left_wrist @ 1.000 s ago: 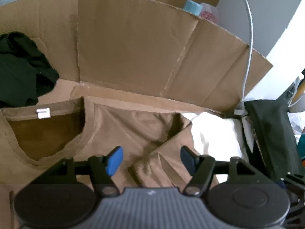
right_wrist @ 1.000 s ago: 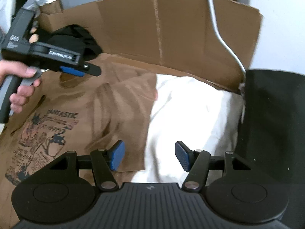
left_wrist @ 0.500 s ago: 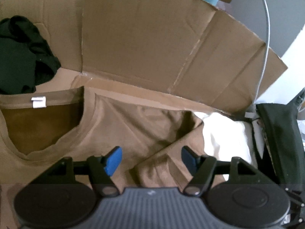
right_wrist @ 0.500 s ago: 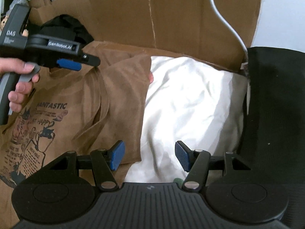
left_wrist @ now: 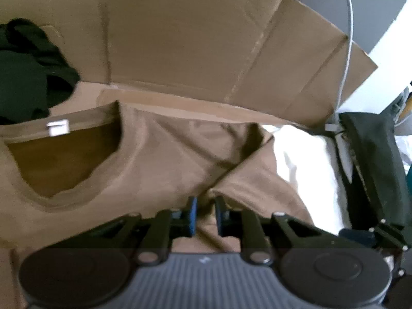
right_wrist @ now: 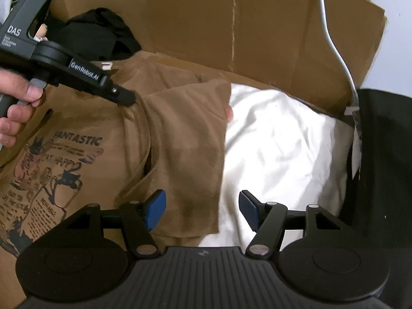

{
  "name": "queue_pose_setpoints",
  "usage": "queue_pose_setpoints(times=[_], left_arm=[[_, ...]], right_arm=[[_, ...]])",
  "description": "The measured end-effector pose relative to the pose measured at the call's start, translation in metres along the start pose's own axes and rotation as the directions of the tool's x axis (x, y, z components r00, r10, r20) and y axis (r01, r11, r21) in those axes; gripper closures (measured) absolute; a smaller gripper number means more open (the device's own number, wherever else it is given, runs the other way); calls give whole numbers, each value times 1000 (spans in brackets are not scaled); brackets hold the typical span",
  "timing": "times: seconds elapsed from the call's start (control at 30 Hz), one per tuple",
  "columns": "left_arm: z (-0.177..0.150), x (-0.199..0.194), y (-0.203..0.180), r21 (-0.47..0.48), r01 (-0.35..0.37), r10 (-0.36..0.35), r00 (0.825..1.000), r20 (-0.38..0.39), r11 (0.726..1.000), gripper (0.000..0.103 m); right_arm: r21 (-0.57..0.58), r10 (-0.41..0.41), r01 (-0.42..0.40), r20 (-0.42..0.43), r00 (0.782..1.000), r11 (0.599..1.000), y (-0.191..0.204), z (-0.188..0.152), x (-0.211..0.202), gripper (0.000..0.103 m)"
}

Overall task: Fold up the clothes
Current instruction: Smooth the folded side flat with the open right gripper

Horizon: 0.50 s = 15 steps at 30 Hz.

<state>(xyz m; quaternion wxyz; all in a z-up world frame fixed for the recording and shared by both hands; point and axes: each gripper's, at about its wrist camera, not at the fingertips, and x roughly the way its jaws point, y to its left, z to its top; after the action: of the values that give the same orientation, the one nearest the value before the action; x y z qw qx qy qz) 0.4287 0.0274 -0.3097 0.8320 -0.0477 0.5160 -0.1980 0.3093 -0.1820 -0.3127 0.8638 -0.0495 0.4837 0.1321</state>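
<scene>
**Brown tee, printed "FANTASTIC"**

Cardboard sheet [right_wrist: 257,33]: backdrop. Brown tee [right_wrist: 85,180] flat on it, white neck tag [left_wrist: 58,127]. Left gripper [left_wrist: 205,215], marked "DAS", "GenRobot.AI": jaws closing, pinching tee fold nr shoulder. Right gripper [right_wrist: 200,209]: jaws opening, unclenched over the tee's edge.

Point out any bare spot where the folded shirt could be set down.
Little is bare. One cardboard strip shows between the black garment and the brown T-shirt, below the upright cardboard wall. The T-shirt fills the middle; white fabric fills the right up to the black cloth. The left gripper is closing on the shirt.
</scene>
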Motion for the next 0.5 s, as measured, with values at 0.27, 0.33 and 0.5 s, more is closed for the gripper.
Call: queue_pose_setpoints(times=[0.27,0.33,0.5], left_arm=[[-2,-14,10,-21,-15,15,1000,2,1000,79],[-1,-17,9,-31,-15,15,1000,24,999,57],[8,-13,0,-51,6,-2,997,79,999,38]], right_arm=[[-27,40,-40,-3,999,999,20,6,4,35],[-20,49,-49,-16,999,999,24,5,7,35],[-22,80,-81,-24,996,997,30,-1,6,34]])
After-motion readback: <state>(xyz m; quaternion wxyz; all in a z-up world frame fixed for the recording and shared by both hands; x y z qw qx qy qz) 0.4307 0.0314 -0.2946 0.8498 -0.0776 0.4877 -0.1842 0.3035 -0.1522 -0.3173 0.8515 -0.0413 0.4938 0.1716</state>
